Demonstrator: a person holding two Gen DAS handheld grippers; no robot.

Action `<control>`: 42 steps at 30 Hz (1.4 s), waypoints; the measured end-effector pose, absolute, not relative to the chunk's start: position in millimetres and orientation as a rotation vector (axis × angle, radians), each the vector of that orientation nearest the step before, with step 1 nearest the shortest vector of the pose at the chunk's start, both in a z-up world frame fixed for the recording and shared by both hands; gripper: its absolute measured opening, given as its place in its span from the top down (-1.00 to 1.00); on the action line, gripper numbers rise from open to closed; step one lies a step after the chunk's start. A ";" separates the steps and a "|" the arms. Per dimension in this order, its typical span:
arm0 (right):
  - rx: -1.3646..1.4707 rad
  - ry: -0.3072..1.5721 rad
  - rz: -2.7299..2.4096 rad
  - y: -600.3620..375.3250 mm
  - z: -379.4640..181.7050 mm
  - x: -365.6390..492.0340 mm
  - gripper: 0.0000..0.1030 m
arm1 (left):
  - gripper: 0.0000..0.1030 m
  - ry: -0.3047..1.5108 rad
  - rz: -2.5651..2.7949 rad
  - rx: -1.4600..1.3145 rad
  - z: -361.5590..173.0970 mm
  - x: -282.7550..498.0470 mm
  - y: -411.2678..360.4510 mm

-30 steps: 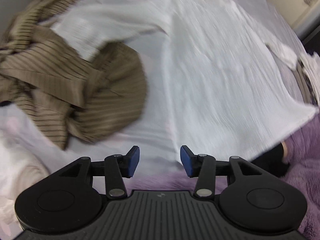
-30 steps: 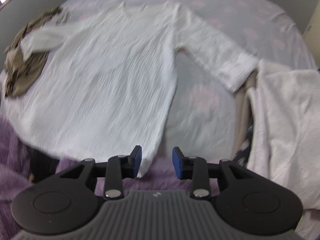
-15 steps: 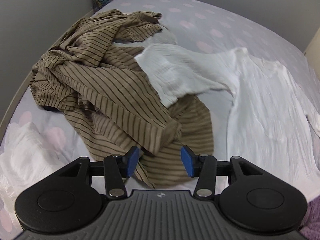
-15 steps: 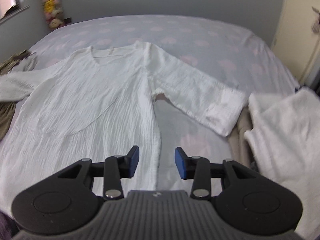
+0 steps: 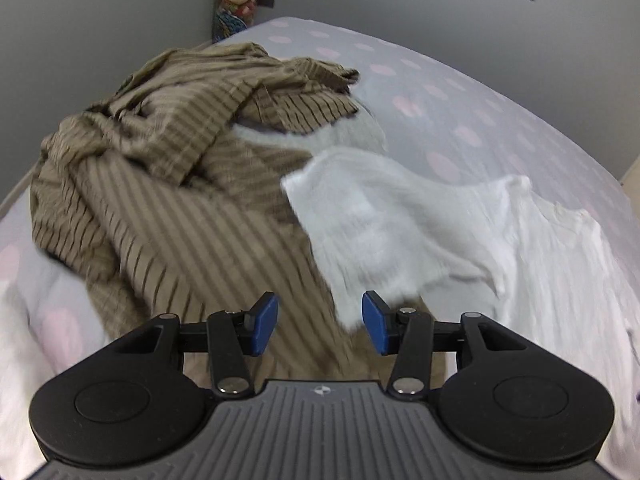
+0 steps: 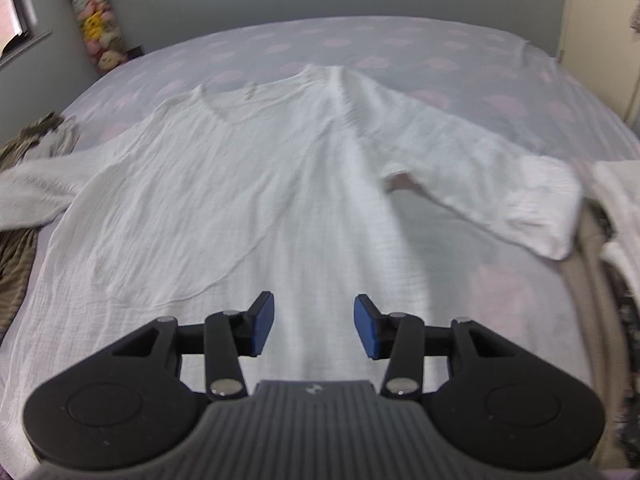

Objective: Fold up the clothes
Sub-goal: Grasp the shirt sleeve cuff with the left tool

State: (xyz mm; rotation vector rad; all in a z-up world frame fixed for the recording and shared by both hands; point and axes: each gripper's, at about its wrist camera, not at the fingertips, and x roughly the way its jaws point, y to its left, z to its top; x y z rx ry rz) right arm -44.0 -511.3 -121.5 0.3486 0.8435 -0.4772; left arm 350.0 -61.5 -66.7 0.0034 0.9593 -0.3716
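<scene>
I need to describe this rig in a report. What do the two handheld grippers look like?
The left gripper and right gripper look identical: two black linkage fingers tipped with blue rectangular pads, silver pivot pins, round black discs either side, and a ribbed dark grey body with a small emblem. No cables, hands or sleeves are visible.

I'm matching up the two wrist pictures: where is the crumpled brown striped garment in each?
Left wrist: brown striped garment fills the left and centre, under a white sleeve.
Right wrist: only a strip of it at the far left edge.
Shared landmark: the white crinkled long-sleeved shirt, at the right in the left view.
</scene>
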 end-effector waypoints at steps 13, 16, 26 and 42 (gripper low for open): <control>0.354 0.919 -0.371 -506.7 -141.2 -7.7 0.06 | 0.98 0.923 -0.320 0.021 -71.5 422.9 -91.9; 0.356 0.925 -0.368 -511.7 -143.9 -2.1 0.06 | 0.99 0.867 -0.302 0.040 -49.3 428.5 -96.4; 0.398 0.908 -0.343 -528.0 -147.3 6.1 0.06 | 1.00 0.735 -0.307 0.146 47.5 469.4 -143.4; 0.272 0.909 -0.296 -574.6 -150.9 30.9 0.05 | 1.00 0.841 -0.724 0.268 109.7 390.5 -342.8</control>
